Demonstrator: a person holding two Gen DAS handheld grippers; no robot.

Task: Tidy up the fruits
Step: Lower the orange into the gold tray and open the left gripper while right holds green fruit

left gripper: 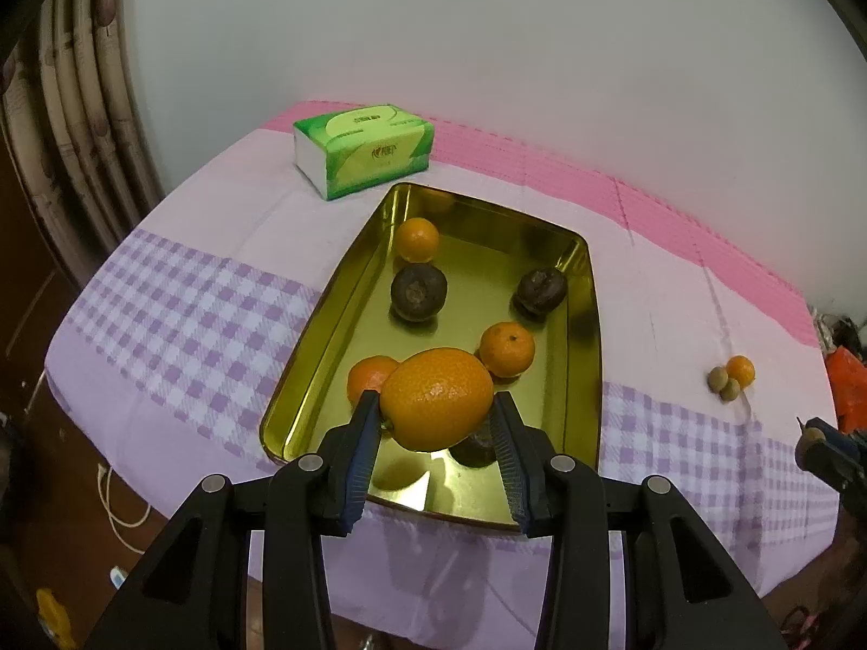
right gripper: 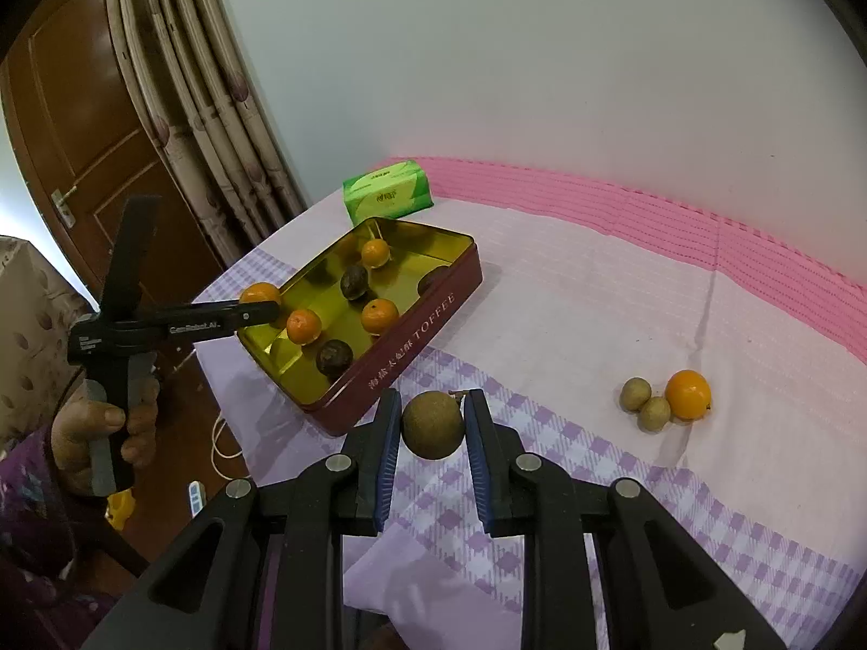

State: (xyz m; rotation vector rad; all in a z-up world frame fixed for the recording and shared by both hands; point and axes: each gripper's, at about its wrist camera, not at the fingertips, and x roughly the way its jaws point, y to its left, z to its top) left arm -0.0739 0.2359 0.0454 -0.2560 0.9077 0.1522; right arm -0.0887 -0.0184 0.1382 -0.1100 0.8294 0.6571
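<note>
Rectangular gold-lined tin tray point(right gripper: 433, 300), maroon side lettered "TOFFEE", holding small oranges and dark round fruits, left gripper point(left gripper: 436, 414) clenched on an oval orange point(left gripper: 436, 398) over its near end, right gripper point(right gripper: 432, 422) clenched on a round brown fruit point(right gripper: 432, 425) above the checked cloth's near edge, green tissue pack point(right gripper: 387, 189) at the far edge.

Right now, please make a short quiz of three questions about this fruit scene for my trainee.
1. True or false: the left gripper holds an orange fruit above the gold tin.
2. What does the right gripper hold? A) a brown round fruit B) the tissue pack C) nothing
3. How many fruits lie in the loose group on the cloth, away from the tin?

Key: 1 true; 2 A; 3 three (one orange, two small brown).
</note>
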